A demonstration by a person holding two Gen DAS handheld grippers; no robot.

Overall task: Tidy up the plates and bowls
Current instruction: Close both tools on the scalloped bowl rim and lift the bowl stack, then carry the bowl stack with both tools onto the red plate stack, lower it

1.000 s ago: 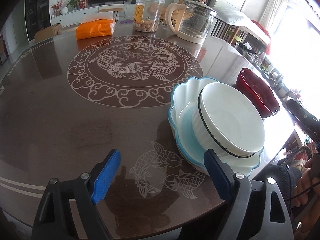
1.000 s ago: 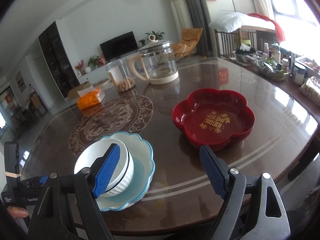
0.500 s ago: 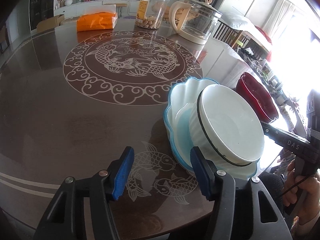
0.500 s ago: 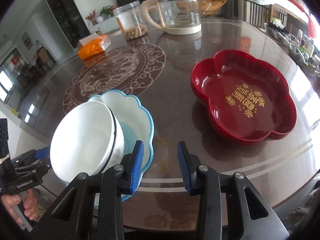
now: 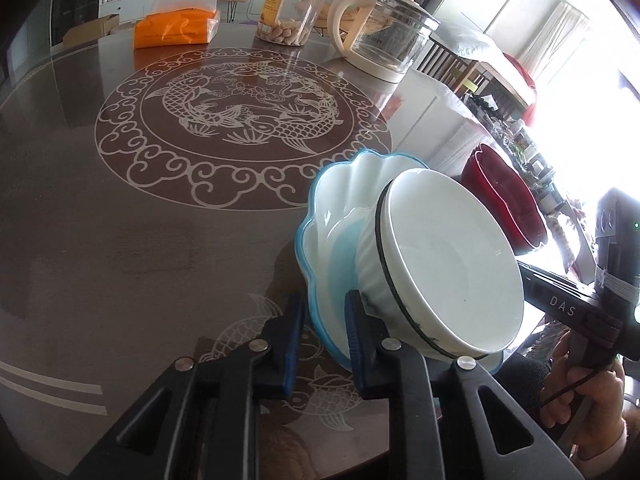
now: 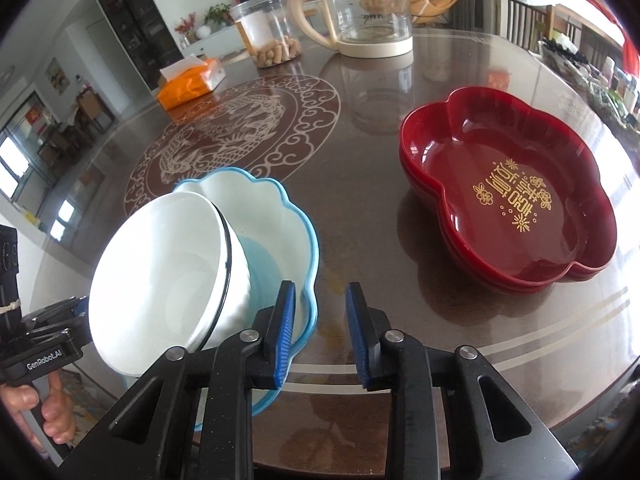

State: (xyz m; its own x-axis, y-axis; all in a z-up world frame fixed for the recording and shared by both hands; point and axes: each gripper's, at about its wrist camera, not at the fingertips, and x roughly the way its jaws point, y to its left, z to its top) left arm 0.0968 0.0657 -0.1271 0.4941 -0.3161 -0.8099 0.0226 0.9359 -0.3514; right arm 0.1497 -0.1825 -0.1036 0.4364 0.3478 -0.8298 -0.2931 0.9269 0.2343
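Note:
A white bowl (image 5: 448,264) with a black band sits in a blue-rimmed scalloped plate (image 5: 340,196), and both are tilted. My left gripper (image 5: 324,332) is shut on the plate's near rim, one finger outside and one inside. My right gripper (image 6: 320,328) stands on the opposite side with narrowed jaws; the plate's blue edge (image 6: 312,256) lies by its left finger, and the gap between the fingers looks empty. A red flower-shaped dish (image 6: 516,192) lies on the table to the right; it also shows in the left wrist view (image 5: 500,200).
The round brown table (image 5: 140,240) has a fish pattern. At its far side stand a glass kettle (image 5: 384,44), a clear snack jar (image 5: 296,12) and an orange tissue pack (image 5: 176,28). The table's edge is near both grippers.
Both grippers' jaws have narrowed from wide open. My left gripper has moved forward and closed on the plate's rim. The plate and bowl have tilted.

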